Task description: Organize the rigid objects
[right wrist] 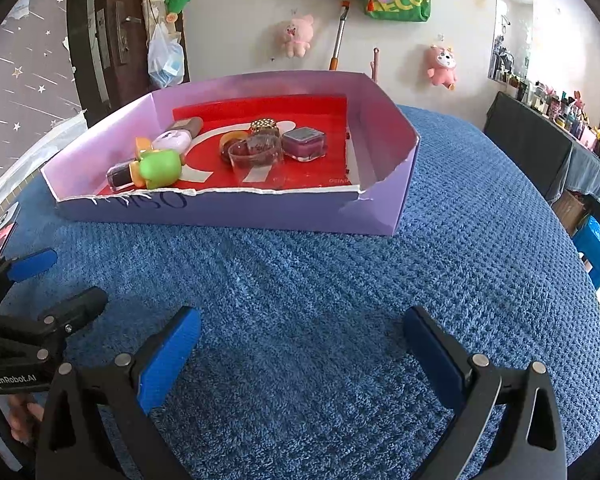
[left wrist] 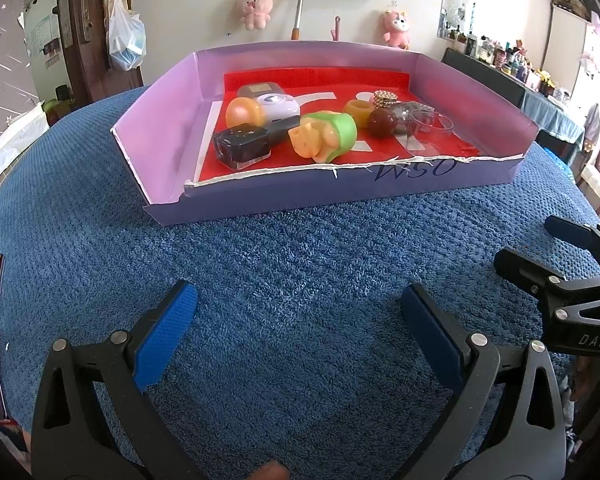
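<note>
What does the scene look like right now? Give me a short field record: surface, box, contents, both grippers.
surface: blue towel, nothing loose on it near the grippers
box: purple cardboard tray, red liner, front wall torn low
contents left: green-and-orange toy, dark square bottle, lilac toy camera
contents right: clear cup, purple square jar, dark red ball
left gripper: jaws open, empty, short of the tray
right gripper: jaws open, empty, short of the tray

A blue textured cloth [right wrist: 320, 280] carries a purple box [right wrist: 236, 212].
</note>
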The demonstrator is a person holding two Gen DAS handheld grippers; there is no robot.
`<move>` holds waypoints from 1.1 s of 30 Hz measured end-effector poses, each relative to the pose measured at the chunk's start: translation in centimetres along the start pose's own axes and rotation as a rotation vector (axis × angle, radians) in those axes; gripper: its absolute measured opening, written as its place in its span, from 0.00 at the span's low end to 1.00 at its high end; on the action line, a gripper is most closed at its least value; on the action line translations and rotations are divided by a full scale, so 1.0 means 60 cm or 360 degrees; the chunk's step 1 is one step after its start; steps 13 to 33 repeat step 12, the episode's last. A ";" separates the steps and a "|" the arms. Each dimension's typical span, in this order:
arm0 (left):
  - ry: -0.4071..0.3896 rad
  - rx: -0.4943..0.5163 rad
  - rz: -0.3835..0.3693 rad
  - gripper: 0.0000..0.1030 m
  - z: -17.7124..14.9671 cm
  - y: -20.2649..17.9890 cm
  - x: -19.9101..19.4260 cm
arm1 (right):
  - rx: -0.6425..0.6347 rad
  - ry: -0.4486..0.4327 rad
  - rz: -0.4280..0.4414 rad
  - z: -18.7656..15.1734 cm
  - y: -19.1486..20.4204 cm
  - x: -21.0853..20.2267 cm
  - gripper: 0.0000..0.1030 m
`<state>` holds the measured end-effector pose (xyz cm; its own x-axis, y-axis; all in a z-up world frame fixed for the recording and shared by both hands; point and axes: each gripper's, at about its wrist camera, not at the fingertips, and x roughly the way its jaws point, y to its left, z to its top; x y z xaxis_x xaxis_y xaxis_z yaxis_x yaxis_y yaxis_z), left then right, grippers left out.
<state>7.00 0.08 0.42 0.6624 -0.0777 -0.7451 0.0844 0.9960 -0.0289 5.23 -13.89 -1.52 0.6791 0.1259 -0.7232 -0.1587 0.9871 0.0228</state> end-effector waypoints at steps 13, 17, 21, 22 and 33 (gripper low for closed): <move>0.0000 0.0000 0.0000 1.00 0.000 0.000 0.000 | -0.0002 0.0000 -0.0001 0.000 0.000 0.000 1.00; 0.0000 0.0000 0.0000 1.00 0.000 0.000 0.000 | -0.0002 0.0000 -0.0001 0.000 0.000 0.000 1.00; 0.0000 0.0000 0.0000 1.00 0.000 0.000 0.000 | -0.0002 0.0000 -0.0001 0.000 0.000 0.000 1.00; 0.0000 0.0000 0.0000 1.00 0.000 0.000 0.000 | -0.0002 0.0000 -0.0001 0.000 0.000 0.000 1.00; 0.0000 0.0000 0.0000 1.00 0.000 0.000 0.000 | -0.0002 0.0000 -0.0001 0.000 0.000 0.000 1.00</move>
